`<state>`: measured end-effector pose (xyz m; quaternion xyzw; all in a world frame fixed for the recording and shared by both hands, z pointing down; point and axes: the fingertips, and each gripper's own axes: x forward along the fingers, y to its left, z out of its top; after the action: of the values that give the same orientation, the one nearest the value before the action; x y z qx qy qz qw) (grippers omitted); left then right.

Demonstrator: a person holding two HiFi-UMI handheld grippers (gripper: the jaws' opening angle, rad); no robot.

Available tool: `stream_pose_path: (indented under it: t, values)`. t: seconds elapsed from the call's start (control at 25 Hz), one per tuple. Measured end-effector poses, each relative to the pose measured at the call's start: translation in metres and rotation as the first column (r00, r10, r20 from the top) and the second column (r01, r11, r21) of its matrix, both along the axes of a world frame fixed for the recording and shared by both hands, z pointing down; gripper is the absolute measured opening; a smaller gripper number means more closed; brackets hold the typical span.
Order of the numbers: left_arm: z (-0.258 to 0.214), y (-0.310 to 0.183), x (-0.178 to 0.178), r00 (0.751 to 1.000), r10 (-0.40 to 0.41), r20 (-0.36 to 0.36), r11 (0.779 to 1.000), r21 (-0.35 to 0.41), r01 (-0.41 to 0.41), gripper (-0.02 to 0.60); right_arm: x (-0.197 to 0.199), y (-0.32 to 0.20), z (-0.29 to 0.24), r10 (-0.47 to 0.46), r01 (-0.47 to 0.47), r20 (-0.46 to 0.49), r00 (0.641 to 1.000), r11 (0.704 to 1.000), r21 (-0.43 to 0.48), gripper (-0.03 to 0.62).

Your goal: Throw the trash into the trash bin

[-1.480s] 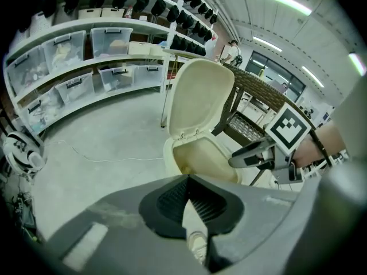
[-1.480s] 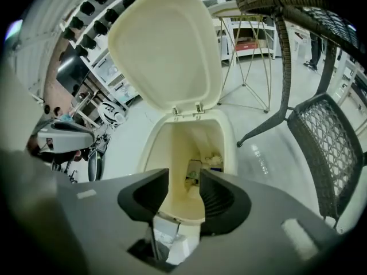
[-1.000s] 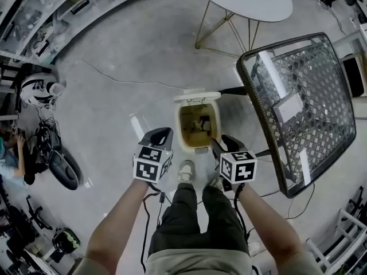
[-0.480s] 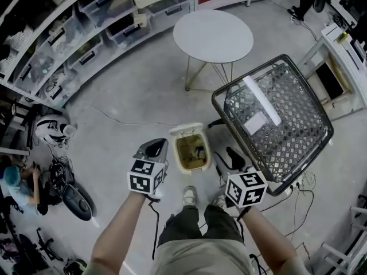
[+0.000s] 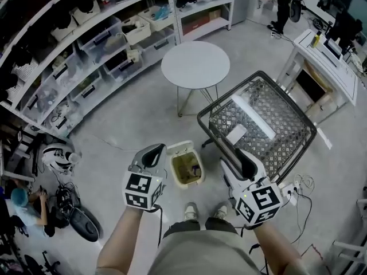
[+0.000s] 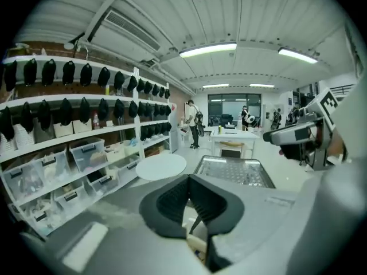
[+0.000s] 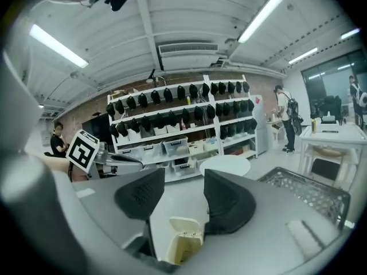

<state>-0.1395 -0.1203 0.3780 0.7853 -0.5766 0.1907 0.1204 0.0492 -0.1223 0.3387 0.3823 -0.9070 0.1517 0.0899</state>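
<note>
A small cream trash bin (image 5: 171, 173) stands on the floor with its lid (image 5: 179, 148) up, and dark trash (image 5: 189, 168) lies inside it. Both grippers are held high above it, one on each side. My left gripper (image 5: 156, 149) is to the bin's left; in the left gripper view its jaws (image 6: 188, 179) meet at the tips with nothing in them. My right gripper (image 5: 241, 156) is to the bin's right. Its jaws (image 7: 184, 179) have just been opening and stand apart with nothing between them. The bin (image 7: 183, 246) shows far below them.
A black mesh-top table (image 5: 258, 128) stands right of the bin, and a round white table (image 5: 195, 65) behind it. Shelves with plastic boxes (image 5: 86, 50) run along the left. A white desk (image 5: 324, 62) is at far right. Bags and a helmet (image 5: 57, 156) lie at left.
Both grippers and the head camera have risen well above the bin, which now looks smaller. The right gripper's jaws have spread wider. More of the room shows.
</note>
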Motion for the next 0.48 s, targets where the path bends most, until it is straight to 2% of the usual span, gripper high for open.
stream_pose_path:
  t: [0.12, 0.24, 0.36, 0.48]
  values:
    - [-0.035, 0.002, 0.025, 0.999, 0.041, -0.002, 0.998, 0.054, -0.041, 0.002, 0.023, 0.007, -0.028, 0.026, -0.027, 0.032, 0.999, 0.998, 0.056, 0.222]
    - [-0.069, 0.006, 0.049, 0.996, 0.087, -0.010, 0.992, 0.096, -0.086, 0.002, 0.044, 0.018, -0.050, 0.046, -0.051, 0.061, 0.997, 0.996, 0.074, 0.232]
    - [-0.097, 0.010, 0.069, 0.991, 0.129, 0.029, 0.979, 0.155, -0.132, 0.002, 0.061, 0.027, -0.064, 0.075, -0.082, 0.086, 0.993, 0.994, 0.078, 0.247]
    - [-0.104, 0.012, 0.086, 0.986, 0.155, 0.063, 0.971, 0.176, -0.164, 0.002, 0.076, 0.031, -0.070, 0.088, -0.096, 0.097, 0.991, 0.992, 0.085, 0.250]
